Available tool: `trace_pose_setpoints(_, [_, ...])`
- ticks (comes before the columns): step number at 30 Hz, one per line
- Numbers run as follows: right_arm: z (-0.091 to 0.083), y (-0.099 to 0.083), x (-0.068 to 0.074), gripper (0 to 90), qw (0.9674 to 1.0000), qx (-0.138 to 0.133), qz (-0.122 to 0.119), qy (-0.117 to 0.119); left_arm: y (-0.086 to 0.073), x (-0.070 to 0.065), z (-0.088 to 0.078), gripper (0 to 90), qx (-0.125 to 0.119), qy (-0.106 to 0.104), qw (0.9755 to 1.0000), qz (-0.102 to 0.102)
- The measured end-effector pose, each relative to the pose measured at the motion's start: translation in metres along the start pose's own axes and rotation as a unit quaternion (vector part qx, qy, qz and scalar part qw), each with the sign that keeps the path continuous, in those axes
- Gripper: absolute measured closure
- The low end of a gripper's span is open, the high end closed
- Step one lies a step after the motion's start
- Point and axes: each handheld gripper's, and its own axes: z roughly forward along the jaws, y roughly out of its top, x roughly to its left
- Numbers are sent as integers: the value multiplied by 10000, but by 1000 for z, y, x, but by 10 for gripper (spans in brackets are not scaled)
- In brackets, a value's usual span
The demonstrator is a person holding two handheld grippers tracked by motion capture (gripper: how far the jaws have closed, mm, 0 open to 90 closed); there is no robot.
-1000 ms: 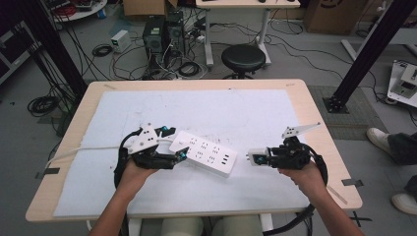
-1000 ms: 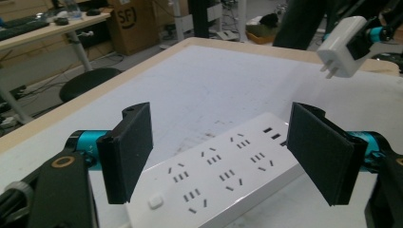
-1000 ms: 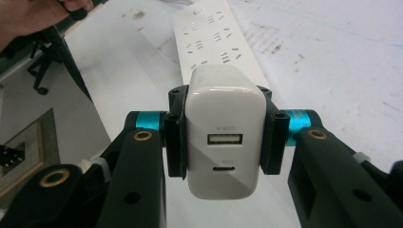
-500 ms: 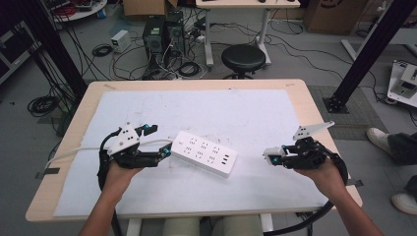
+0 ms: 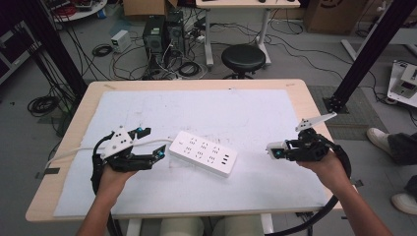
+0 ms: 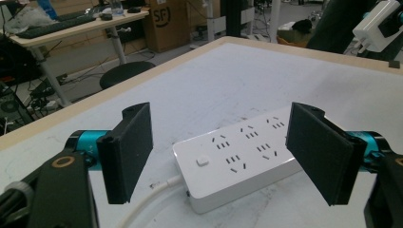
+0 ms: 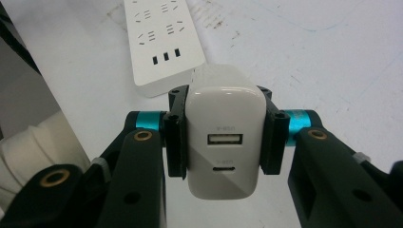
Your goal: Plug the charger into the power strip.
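The power strip (image 5: 202, 153) is smooth white plastic with a soft gloss, and its cord (image 6: 147, 202) has the same white plastic skin. The charger (image 7: 224, 142) clamped in the right tool (image 7: 223, 137) is glossy white plastic on its upper half and pale grey on the lower, with a metal-lined port. The left tool (image 6: 223, 156) carries matt black pads (image 6: 135, 142) with a fine foam-like grain, on black plastic arms with anodised teal metal collars. The bench (image 5: 64, 206) shows a pale wood edge at 7 o'clock; its white mat (image 5: 221, 113) looks matt, scuffed and faintly stained.
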Motion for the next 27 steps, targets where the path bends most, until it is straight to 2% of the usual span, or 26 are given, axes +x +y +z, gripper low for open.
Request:
trace_pose_setpoints(4, [3, 11, 1, 632, 9997, 171, -168, 106, -4, 1, -3, 241, -15, 18, 10000, -70])
trace_pose_setpoints(12, [14, 46, 11, 632, 9970, 463, -618, 69, -9, -2, -5, 241, 15, 7, 10000, -39])
trace_pose_setpoints(20, [31, 76, 23, 632, 9906, 859, -1065, 87, -17, -2, -3, 241, 10, 11, 9999, -113])
trace_pose_setpoints(27, [48, 103, 31, 632, 9852, 1148, -1270, 90, -21, 3, -9, 241, -46, 26, 9999, -122])
